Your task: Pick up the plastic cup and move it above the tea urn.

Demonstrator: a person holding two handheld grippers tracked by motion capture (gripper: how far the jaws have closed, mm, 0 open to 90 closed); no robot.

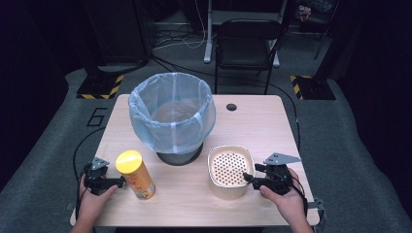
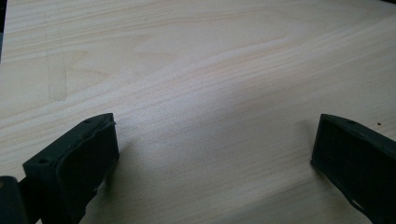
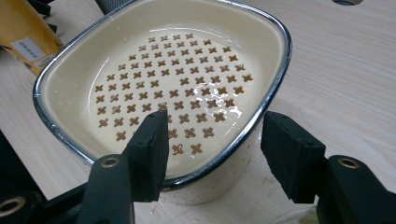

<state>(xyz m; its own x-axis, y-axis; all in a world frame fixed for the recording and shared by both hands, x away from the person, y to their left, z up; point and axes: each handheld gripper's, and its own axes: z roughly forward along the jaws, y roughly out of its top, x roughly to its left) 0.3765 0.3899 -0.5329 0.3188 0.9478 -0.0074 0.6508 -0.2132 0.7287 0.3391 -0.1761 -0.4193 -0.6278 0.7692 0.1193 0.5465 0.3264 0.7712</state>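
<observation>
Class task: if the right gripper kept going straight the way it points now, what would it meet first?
The right gripper would probably meet the cream strainer bowl first: its open jaws straddle the bowl's near chrome rim, one jaw over the perforated inside, the other outside the wall.

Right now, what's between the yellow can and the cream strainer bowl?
Just bare table between the yellow can and the cream strainer bowl, seen in the high view.

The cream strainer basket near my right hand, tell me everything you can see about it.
The cream, rounded-square strainer basket with a shiny metal rim stands upright on the light wooden table, near the front right, in front of the lined bin. Its glossy inner tray is pierced with rows of small cross-shaped holes and looks wet. The right gripper straddles its near rim, one of the fingers inside and one outside, not yet closed on it.
</observation>
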